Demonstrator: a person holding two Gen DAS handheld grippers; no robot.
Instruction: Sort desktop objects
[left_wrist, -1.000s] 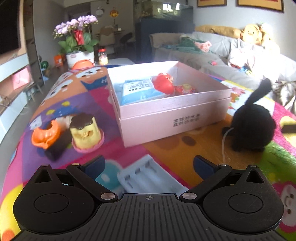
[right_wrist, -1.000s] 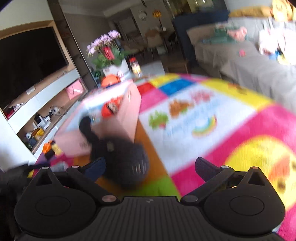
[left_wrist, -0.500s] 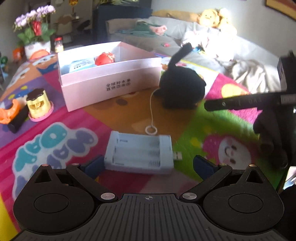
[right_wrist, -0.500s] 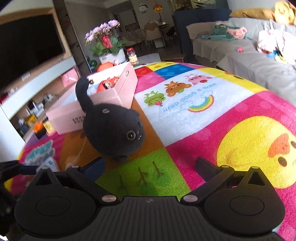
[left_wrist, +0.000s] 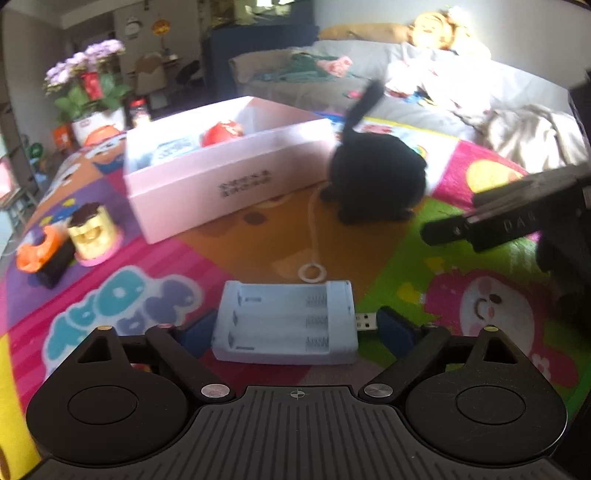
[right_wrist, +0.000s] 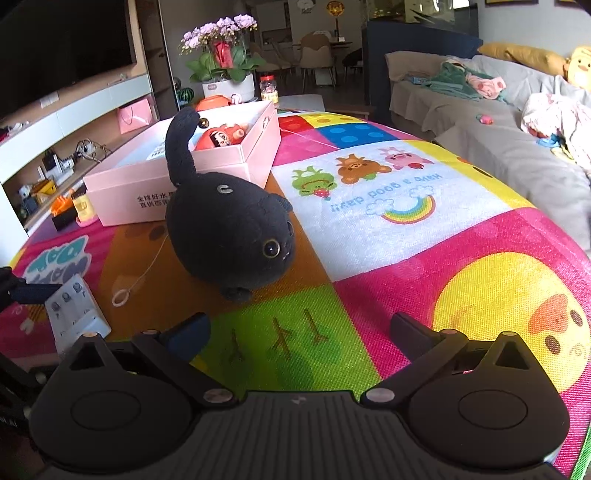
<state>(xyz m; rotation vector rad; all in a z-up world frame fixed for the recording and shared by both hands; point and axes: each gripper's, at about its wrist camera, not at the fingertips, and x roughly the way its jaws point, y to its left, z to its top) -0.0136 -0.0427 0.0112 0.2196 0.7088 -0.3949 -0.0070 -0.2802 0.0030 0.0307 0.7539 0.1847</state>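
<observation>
A pale blue battery charger (left_wrist: 286, 321) with a USB plug lies on the colourful mat between the open fingers of my left gripper (left_wrist: 297, 330); it also shows in the right wrist view (right_wrist: 75, 314). A black plush cat (right_wrist: 229, 229) with a white cord stands beside the pink box (left_wrist: 225, 173), which holds a red toy (left_wrist: 223, 133) and a blue packet. My right gripper (right_wrist: 299, 334) is open and empty, just in front of the cat. A yellow toy (left_wrist: 92, 232) and an orange toy (left_wrist: 35, 251) stand left of the box.
The colourful play mat (right_wrist: 406, 229) covers the table. A flower pot (right_wrist: 227, 83) stands behind the box. A grey sofa (right_wrist: 498, 122) with clothes and plush toys lies to the right. My right gripper's arm (left_wrist: 517, 218) shows at the right in the left wrist view.
My left gripper has moved down and forward, so the charger now lies between its fingers. My right gripper has steadied in front of the cat.
</observation>
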